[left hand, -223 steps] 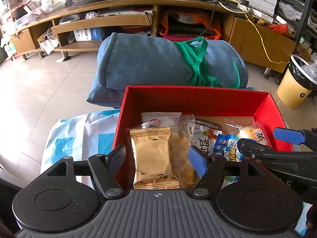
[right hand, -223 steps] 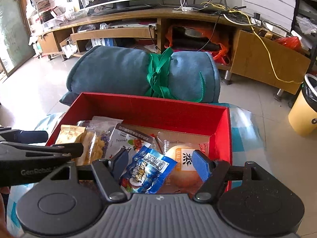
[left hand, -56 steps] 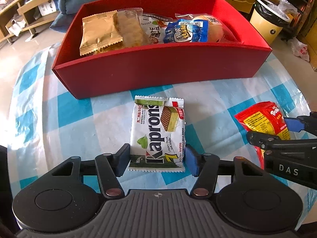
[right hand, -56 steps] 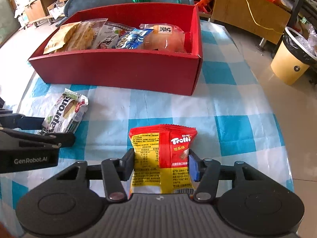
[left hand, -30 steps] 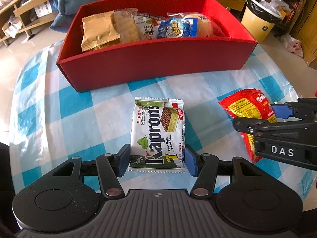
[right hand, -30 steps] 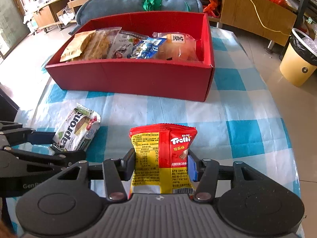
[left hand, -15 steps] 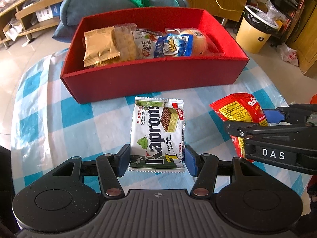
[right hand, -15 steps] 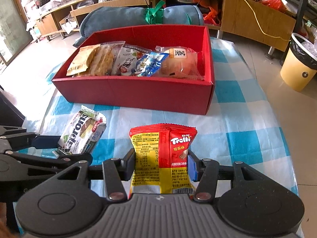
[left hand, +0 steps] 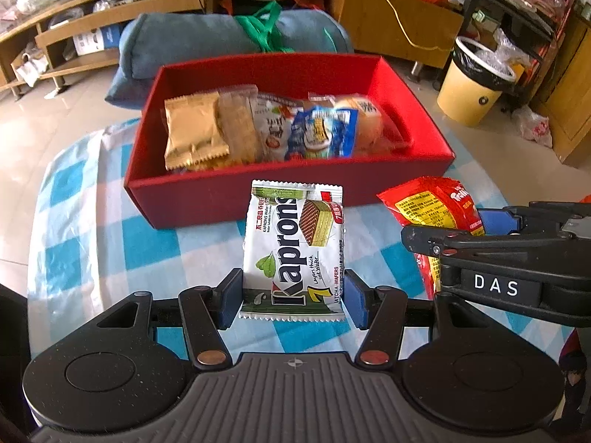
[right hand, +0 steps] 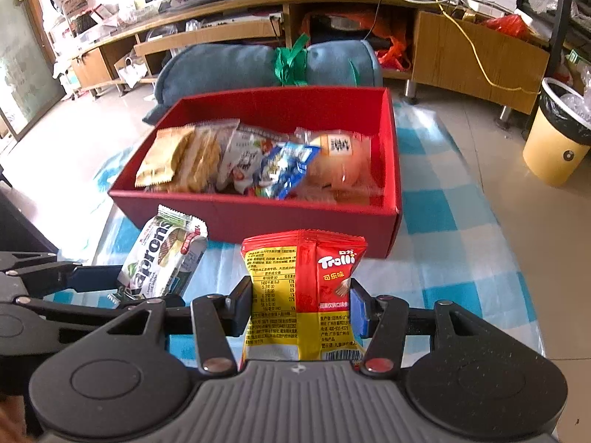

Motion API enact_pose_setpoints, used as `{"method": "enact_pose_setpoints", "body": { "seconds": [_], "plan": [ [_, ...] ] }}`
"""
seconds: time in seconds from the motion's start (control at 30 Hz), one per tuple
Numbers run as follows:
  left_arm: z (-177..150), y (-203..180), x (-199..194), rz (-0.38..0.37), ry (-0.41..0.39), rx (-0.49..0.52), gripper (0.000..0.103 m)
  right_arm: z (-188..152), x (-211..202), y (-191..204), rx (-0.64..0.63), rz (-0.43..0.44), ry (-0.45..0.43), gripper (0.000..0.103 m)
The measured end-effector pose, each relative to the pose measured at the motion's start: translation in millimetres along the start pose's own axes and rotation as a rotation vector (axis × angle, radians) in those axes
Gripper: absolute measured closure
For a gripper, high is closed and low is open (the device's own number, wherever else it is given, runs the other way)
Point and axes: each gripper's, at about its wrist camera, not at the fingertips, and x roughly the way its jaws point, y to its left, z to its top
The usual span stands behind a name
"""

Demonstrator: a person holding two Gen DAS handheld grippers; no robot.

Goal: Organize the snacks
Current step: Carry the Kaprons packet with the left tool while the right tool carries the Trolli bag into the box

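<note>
Both wrist views look forward, sharing the red box (left hand: 288, 188).

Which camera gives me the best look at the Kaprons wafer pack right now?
The left wrist view. The Kaprons wafer pack sits face-on and centred in the left gripper, its whole printed front readable. The right wrist view shows it only from the side, tilted, its lower end hidden behind the gripper.

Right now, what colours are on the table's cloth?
The tablecloth is blue-and-white checked; the right wrist view shows it best.
</note>
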Motion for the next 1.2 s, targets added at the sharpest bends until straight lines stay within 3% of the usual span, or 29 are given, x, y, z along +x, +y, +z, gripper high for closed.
{"method": "enact_pose_setpoints", "body": {
  "seconds": [0.67,1.2],
  "plan": [
    [63,4,-9,0.048,-0.133,-0.018,0.039,68,-2,-4,0.024,-0.019,-0.113,0.057],
    [95,14,18,0.086,-0.135,-0.033,0.039,105,33,-11,0.019,-0.046,-0.099,0.057]
  ]
}}
